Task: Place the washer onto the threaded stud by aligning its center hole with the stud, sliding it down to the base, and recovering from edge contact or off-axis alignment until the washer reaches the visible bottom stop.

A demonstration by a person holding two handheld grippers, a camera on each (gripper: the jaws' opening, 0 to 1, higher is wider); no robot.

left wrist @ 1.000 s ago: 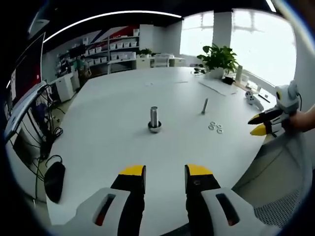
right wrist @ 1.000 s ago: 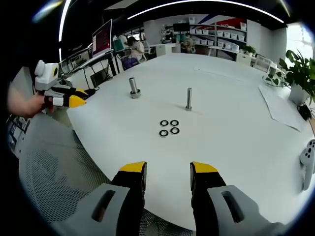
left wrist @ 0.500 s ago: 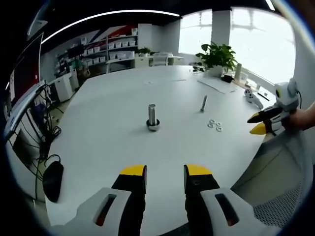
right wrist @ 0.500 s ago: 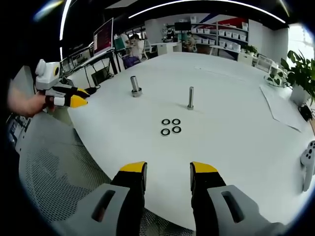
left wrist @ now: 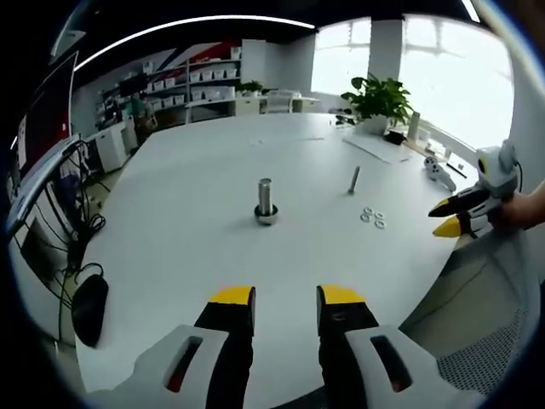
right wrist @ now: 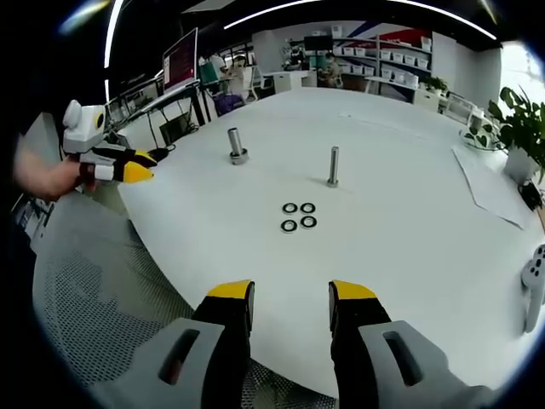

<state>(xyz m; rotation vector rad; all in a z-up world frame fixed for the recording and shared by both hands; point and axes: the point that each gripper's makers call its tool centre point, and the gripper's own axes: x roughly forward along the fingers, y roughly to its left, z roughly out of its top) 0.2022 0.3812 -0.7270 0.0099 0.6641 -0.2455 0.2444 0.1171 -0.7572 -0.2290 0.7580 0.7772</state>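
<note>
On the white table (right wrist: pixel 400 256) lie several dark-ringed washers (right wrist: pixel 298 217) in a small cluster, seen also as washers (left wrist: pixel 372 218) in the left gripper view. Behind them a slim threaded stud (right wrist: pixel 333 166) stands upright, the same stud (left wrist: pixel 353 181). A thicker stud with a wide base (right wrist: pixel 235 145) stands further left, the same thick stud (left wrist: pixel 266 202). My right gripper (right wrist: pixel 289 300) is open and empty near the table's edge, well short of the washers. My left gripper (left wrist: pixel 285 302) is open and empty over the table, facing the thick stud. Each gripper appears in the other's view, held by a hand.
A potted plant (left wrist: pixel 376 100) and papers (left wrist: pixel 379 149) sit at the table's far side. A white controller (right wrist: pixel 534 285) lies near the right edge. A mesh chair (right wrist: pixel 94 290) stands beside the table. Desks, monitors and shelves line the room behind.
Both views have shifted slightly; the washers and studs sit a little farther up in the right gripper view. Nothing on the table has moved and both grippers stay open.
</note>
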